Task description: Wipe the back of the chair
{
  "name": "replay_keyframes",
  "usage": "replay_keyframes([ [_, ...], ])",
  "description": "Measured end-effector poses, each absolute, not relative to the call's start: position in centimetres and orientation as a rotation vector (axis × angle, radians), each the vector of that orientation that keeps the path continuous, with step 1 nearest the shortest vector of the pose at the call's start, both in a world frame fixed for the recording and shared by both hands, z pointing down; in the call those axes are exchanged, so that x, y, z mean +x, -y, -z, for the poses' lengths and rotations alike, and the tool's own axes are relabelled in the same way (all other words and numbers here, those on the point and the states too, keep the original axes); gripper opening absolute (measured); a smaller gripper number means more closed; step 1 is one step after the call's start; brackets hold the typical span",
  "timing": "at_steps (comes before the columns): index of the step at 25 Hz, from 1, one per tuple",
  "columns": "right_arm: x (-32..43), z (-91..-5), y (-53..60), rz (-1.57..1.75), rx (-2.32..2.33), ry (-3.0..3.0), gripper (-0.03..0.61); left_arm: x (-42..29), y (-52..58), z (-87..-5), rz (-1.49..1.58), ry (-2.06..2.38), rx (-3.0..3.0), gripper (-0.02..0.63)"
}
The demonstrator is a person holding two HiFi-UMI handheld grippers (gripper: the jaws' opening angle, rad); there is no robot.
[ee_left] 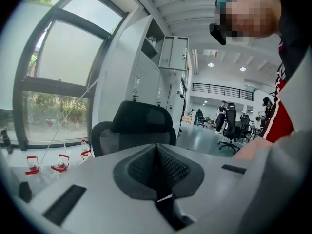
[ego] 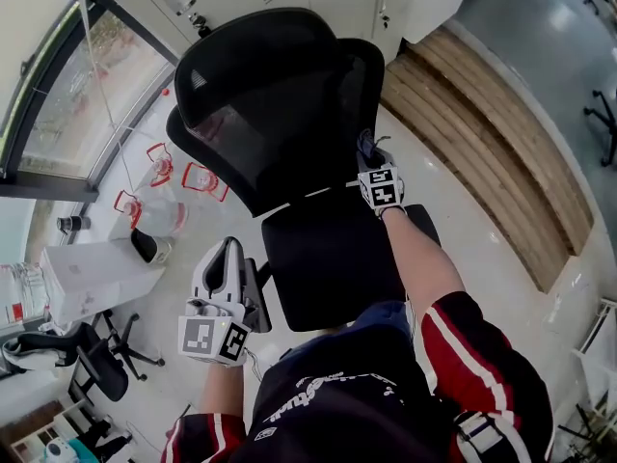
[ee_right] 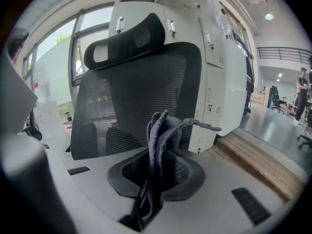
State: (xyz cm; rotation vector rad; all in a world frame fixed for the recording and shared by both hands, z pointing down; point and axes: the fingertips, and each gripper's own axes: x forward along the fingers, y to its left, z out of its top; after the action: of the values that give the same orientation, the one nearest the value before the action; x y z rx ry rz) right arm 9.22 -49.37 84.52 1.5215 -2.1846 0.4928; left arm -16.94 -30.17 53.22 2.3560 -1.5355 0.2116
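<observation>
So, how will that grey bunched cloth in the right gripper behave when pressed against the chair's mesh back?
Probably floppy: the grey bunched cloth sits in loose folds in the right gripper, with one strip trailing sideways. It is likely light, and should flatten against the black mesh chair back.

No text, number, brand or sign can be read with certainty in any view; a white script print (ego: 313,394) runs across the front of the person's dark garment (ego: 357,422) in the head view, seen upside down and creased, letters not decipherable; the marker cube (ego: 214,340) of the left gripper (ego: 233,251) and the marker cube (ego: 382,187) of the right gripper (ego: 367,146) carry black-and-white square patterns only, with no characters; both gripper views show no legible lettering.
</observation>
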Motion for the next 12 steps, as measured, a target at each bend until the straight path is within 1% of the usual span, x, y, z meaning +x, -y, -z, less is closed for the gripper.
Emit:
replay_keyframes([
  [7,4.6,-84.2,49.2,-0.486,1.461,2.208,0.066,-19.8,28.7,-52.7,-0.196,1.597,2.317,0.026],
  [12,-0.6,-84.4,48.9,-0.468,1.369,2.253,0.066,-22.4,27.5,-52.9,-0.189,1.649,2.266,0.026],
])
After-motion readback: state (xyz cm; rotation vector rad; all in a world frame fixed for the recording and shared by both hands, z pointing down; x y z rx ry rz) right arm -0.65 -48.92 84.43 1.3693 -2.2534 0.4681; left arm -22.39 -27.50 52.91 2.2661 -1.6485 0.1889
